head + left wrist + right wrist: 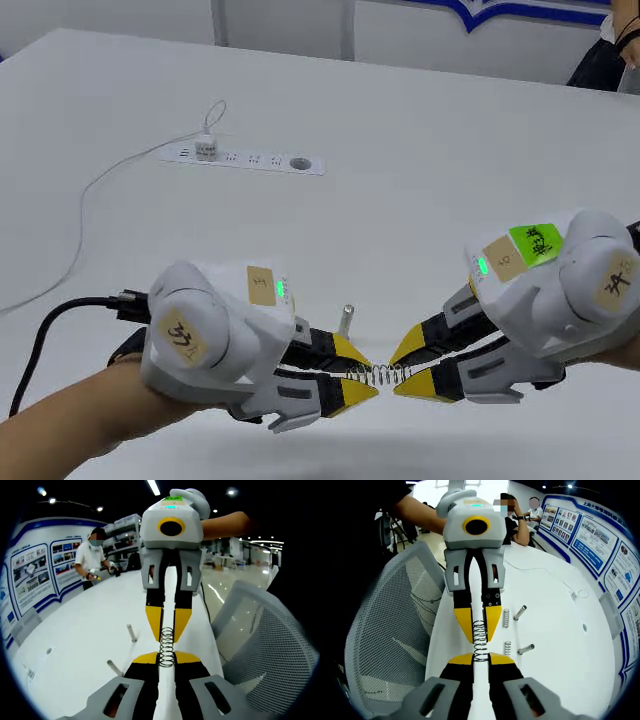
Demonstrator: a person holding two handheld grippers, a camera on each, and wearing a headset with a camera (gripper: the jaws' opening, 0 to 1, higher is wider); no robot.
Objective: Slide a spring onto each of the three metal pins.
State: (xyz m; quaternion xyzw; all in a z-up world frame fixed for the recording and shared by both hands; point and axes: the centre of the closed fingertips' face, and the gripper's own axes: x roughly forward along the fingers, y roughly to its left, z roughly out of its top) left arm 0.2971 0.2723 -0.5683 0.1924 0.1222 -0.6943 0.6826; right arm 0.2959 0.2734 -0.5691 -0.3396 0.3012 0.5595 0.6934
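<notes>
1. Spring (385,375) in hand: one coil spring hangs level in the air between the two grippers, just above the near edge of the white table (400,180).
2. Left gripper (362,378): its yellow tips are clenched on one end of the coil. Right gripper (405,372): clenched on the other end, facing the left one tip to tip.
3. Whether a pin already sits inside the held coil cannot be told; the turns hide the core.
4. Metal pins: in the right gripper view two lie on the table, one farther (520,612) and one nearer (525,649).
5. Loose springs: one (506,618) lies just beside the farther pin and another (508,648) just beside the nearer one; neither is threaded on.
6. Step, as judged: an early stage, with a coil gripped and two pins bare.
7. Next move, as judged: one gripper should free its end, so that the open bore can be lined up with a pin's tip and pushed along its axis without buckling the coil.
</notes>
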